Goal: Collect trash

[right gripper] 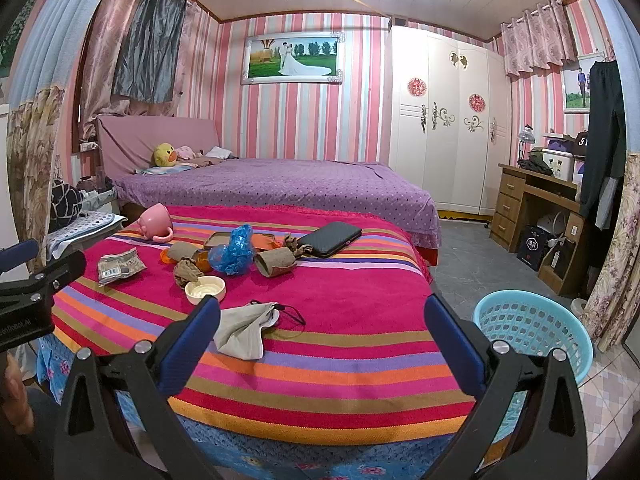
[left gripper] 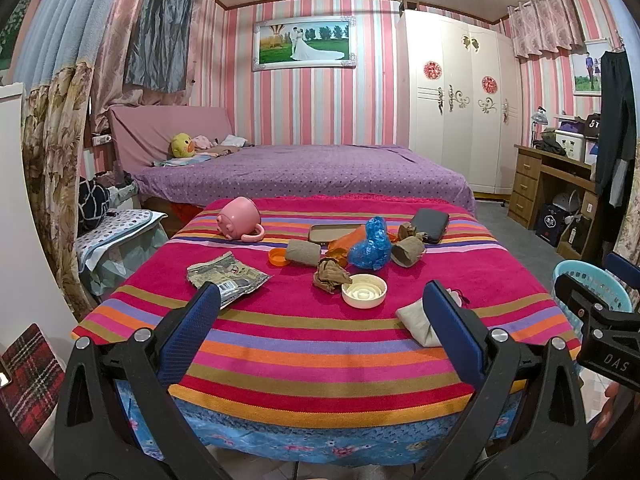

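Both grippers poised wide and empty at the near edge of the littered worktop.

Left wrist view: the left gripper (left gripper: 322, 304) has jaws spread, holding nothing; the crumpled wrapper (left gripper: 226, 278), white lid (left gripper: 364, 290) and cardboard tubes (left gripper: 407, 251) lie loose ahead, with a pink mug (left gripper: 240, 218) and phone (left gripper: 430, 224) among them as non-trash.
Right wrist view: the right gripper (right gripper: 322, 312), jaws equally wide and empty, faces the grey cloth pouch (right gripper: 244, 330); the blue basket (right gripper: 534, 330) stands on the floor beside the worktop, likely the bin.

Left tool (left gripper: 320, 308) and right tool (right gripper: 322, 316): black frames; blue pads; silver screws

a home bedroom: bed (left gripper: 304, 172), wardrobe (left gripper: 456, 96), striped wallpaper (left gripper: 316, 116)
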A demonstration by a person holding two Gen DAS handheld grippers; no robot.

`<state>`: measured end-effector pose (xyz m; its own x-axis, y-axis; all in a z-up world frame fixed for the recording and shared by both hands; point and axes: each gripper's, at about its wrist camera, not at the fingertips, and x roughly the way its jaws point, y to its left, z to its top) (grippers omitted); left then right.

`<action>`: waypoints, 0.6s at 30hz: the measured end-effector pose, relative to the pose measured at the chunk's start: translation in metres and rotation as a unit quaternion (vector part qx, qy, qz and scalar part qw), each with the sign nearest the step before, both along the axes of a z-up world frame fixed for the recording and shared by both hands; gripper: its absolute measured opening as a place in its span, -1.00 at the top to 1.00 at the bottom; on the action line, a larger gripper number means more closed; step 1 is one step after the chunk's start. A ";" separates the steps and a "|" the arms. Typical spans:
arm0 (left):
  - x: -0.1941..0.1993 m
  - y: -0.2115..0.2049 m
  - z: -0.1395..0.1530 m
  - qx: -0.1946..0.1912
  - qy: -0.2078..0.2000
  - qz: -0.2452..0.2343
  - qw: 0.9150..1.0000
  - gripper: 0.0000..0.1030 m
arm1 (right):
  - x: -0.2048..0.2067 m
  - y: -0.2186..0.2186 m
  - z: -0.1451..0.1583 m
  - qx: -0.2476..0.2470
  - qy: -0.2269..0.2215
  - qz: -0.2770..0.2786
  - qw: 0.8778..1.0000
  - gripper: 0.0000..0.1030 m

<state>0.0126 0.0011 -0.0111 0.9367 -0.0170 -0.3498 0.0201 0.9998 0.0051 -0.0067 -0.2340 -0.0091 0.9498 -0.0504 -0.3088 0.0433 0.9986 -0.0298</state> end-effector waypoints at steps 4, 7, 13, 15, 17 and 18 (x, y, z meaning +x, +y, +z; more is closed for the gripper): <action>0.000 0.000 0.000 0.001 -0.001 0.000 1.000 -0.90 | 0.001 -0.002 -0.002 0.003 0.001 -0.004 1.000 -0.93; 0.000 0.000 0.000 -0.001 0.000 0.000 1.000 -0.90 | 0.001 -0.003 -0.003 0.003 0.001 -0.005 1.000 -0.93; -0.001 0.000 0.001 0.002 0.000 0.000 1.000 -0.90 | 0.002 -0.004 -0.004 0.002 0.001 -0.007 1.000 -0.93; -0.001 0.000 0.000 0.001 0.000 0.001 1.000 -0.90 | 0.003 -0.004 -0.004 0.000 0.003 -0.006 1.000 -0.93; -0.001 0.000 0.000 0.002 0.000 0.002 1.000 -0.90 | 0.004 -0.003 -0.004 -0.002 0.006 -0.005 1.000 -0.93; 0.000 0.000 0.000 0.003 0.001 0.002 1.000 -0.90 | 0.004 -0.003 -0.004 -0.002 0.005 -0.005 1.000 -0.93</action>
<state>0.0123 0.0007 -0.0107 0.9361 -0.0119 -0.3516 0.0167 0.9998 0.0105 -0.0028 -0.2368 -0.0130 0.9458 -0.0621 -0.3188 0.0538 0.9979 -0.0347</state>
